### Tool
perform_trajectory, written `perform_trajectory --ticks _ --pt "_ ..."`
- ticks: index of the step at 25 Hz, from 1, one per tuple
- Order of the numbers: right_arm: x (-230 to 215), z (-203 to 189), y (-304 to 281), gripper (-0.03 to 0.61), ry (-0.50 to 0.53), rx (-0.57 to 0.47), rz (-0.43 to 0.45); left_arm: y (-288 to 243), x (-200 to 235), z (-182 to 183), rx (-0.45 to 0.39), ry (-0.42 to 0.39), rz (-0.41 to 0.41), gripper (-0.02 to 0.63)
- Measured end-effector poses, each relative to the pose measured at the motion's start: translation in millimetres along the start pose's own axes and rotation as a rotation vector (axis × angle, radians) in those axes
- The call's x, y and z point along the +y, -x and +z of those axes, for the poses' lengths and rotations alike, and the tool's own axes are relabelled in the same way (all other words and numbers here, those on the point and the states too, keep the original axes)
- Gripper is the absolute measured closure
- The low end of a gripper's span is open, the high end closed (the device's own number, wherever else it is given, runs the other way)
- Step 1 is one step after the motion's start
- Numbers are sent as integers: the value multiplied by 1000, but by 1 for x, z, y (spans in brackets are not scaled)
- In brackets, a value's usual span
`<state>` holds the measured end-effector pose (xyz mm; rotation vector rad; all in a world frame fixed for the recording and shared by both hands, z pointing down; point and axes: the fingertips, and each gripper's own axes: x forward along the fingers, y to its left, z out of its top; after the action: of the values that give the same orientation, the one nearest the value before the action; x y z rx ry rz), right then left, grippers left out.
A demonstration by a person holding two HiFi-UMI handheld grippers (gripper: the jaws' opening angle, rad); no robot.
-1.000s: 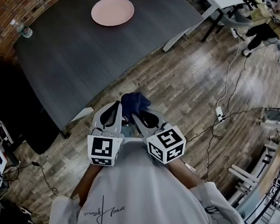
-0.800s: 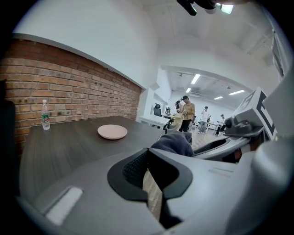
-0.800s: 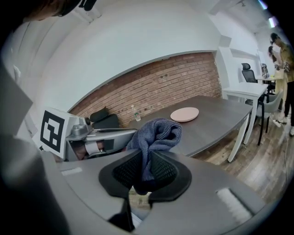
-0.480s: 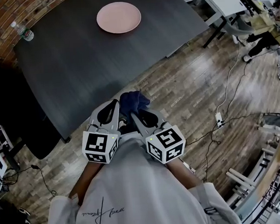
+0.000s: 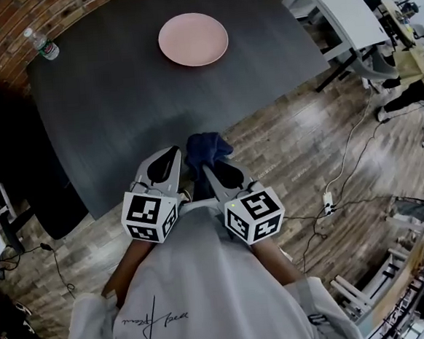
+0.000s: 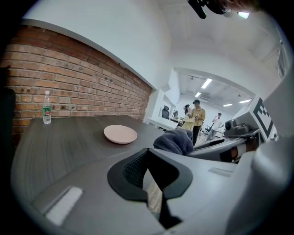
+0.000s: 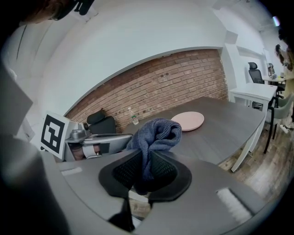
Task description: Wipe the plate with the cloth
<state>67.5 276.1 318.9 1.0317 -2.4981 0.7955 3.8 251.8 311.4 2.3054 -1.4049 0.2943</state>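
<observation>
A pink plate (image 5: 193, 39) lies on the far side of the dark table (image 5: 119, 99); it also shows in the left gripper view as the plate (image 6: 120, 134) and in the right gripper view as the plate (image 7: 187, 120). My right gripper (image 5: 203, 164) is shut on a dark blue cloth (image 5: 206, 147), held close to my body at the table's near edge. The cloth (image 7: 156, 133) bunches up above the jaws of the right gripper (image 7: 142, 172). My left gripper (image 5: 172, 158) sits just left of it, jaws together with nothing between them. Its own view shows the left gripper (image 6: 149, 172) and the cloth (image 6: 174, 141) beside it.
A water bottle (image 5: 44, 44) stands at the table's far left corner by the brick wall. A black chair (image 5: 5, 145) is at the left, a white desk (image 5: 338, 5) at the right. Cables (image 5: 348, 140) trail over the wooden floor. People (image 6: 197, 114) stand far off.
The table and plate have drawn nearer and lower in the head view. Both grippers stay side by side with the cloth still in the right one.
</observation>
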Motion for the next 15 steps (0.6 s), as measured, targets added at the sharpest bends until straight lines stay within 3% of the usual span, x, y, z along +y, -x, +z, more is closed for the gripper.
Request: perform_trajectory --ticks 8,15 --pt "-40 47 -32 517 2 8 69 -48 13 29 11 17 42 611" --pt "-84 78 -56 516 -22 22 99 -88 40 53 6 82 104 612"
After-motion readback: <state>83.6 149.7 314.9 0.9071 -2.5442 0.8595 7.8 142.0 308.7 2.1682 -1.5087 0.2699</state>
